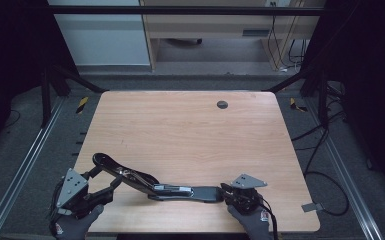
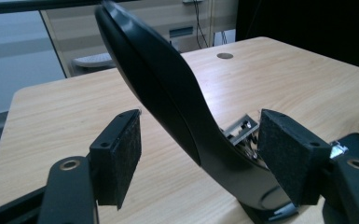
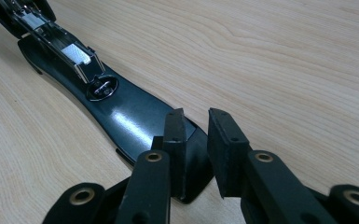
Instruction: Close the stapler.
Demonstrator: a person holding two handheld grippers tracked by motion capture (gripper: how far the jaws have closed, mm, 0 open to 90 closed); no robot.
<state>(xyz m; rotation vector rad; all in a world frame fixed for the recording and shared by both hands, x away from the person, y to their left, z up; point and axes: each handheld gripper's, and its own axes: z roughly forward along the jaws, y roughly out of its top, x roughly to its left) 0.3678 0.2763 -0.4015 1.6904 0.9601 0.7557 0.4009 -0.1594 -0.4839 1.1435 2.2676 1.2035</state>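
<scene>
A long black stapler (image 1: 180, 191) lies swung open near the table's front edge. Its base (image 3: 121, 116) lies flat, with the metal staple channel (image 3: 70, 53) facing up. Its black top arm (image 2: 168, 93) rises at a slant to the left. My left gripper (image 2: 200, 149) is open wide around that arm: one pad (image 2: 284, 149) lies against it, the other pad (image 2: 116, 154) stands apart. In the high view it sits at front left (image 1: 105, 189). My right gripper (image 3: 198, 135) is at the base's near end, jaws a narrow gap apart, one fingertip (image 3: 175, 140) over the base and nothing pinched.
The wooden table (image 1: 190, 130) has a small grey round cap (image 1: 222, 104) near its far edge. Beyond it stands a wooden cabinet (image 1: 205, 25). Cables (image 1: 325, 175) lie on the floor at the right, and metal rails (image 1: 25, 155) run along both sides.
</scene>
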